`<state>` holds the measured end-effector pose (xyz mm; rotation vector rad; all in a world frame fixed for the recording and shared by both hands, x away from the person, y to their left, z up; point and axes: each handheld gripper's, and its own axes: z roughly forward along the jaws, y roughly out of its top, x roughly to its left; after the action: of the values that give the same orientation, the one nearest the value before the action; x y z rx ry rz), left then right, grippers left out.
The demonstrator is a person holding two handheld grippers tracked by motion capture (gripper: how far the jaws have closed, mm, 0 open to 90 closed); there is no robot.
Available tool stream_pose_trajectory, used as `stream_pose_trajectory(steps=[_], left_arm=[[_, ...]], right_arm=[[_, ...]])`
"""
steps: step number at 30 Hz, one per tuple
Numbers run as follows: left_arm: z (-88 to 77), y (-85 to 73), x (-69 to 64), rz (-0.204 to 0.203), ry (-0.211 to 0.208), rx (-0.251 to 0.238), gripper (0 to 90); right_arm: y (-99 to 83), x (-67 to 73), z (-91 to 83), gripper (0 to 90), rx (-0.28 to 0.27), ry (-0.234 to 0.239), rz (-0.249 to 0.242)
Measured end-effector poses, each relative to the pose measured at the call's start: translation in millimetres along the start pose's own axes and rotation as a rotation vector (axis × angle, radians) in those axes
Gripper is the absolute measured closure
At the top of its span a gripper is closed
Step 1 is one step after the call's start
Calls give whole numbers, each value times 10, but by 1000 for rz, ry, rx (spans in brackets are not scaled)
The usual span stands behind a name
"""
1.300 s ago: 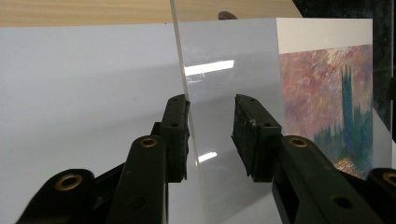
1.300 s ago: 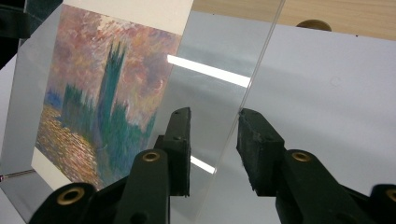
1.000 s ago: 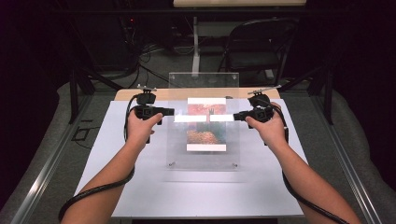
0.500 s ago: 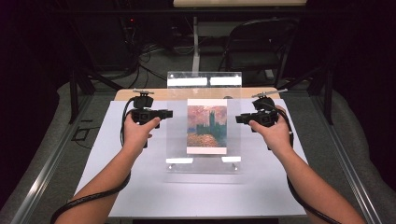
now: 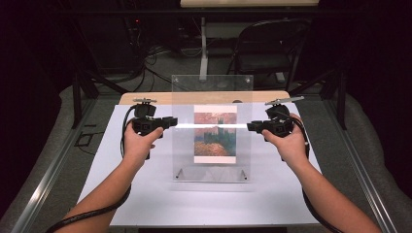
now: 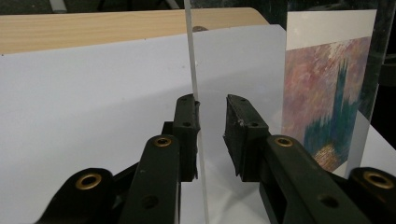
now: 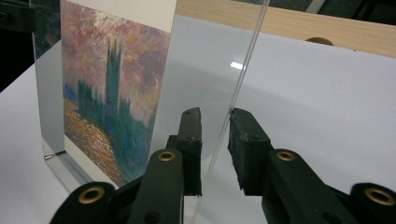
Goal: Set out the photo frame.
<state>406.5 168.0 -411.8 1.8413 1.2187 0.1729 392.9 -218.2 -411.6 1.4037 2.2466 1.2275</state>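
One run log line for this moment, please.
left gripper: jaws just closing, not yet clamped, clear acrylic panel between | right gripper: same | painting print: upright

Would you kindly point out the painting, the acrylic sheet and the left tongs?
Painting (image 5: 214,135), high view, its middle.
Acrylic sheet (image 6: 192,56), left gripper view, its edge.
Left tongs (image 6: 211,108), left gripper view, between the tips.
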Motion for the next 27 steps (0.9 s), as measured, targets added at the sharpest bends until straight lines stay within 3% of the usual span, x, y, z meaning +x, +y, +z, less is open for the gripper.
stream_pose_trajectory(steps=[20, 27], left_arm=[[-240, -168, -112, 46, -38, -24, 768], [-331, -256, -162, 68, -49, -38, 766]], right_arm=[[-153, 129, -222, 766, -27, 38, -15], [-227, 211, -314, 766, -35, 40, -49]])
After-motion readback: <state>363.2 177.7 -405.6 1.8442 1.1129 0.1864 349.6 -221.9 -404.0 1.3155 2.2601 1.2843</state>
